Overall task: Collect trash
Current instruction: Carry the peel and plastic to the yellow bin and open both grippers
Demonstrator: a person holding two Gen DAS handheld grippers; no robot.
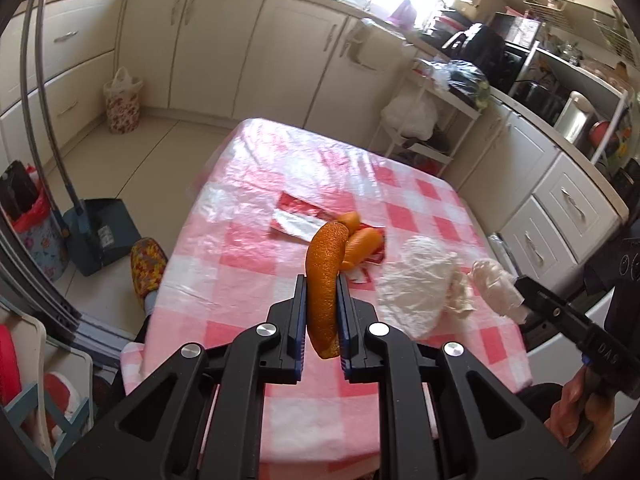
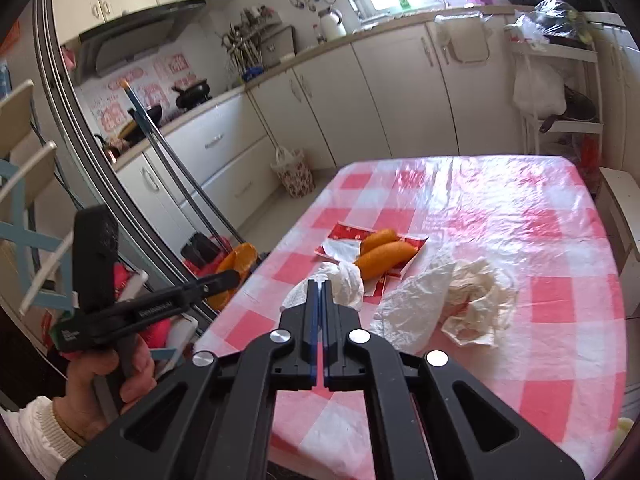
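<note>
Holding one strip of orange peel clamped upright between its pads, the left gripper is raised over the near part of the checked table. The right gripper has its jaws pressed together on a wad of white tissue, which hangs at its tips clear of the cloth. Both tools are therefore loaded; the step in hand is judged to be carrying away, not picking. Remaining on the table are two more peel pieces lying on a red wrapper, plus a crumpled white bag and crumpled paper beside it. A bin with a red liner stands on the floor left of the table, near a dustpan. The next move calls for carrying both loads over a bin before releasing, with neither grip slackened in transit.
</note>
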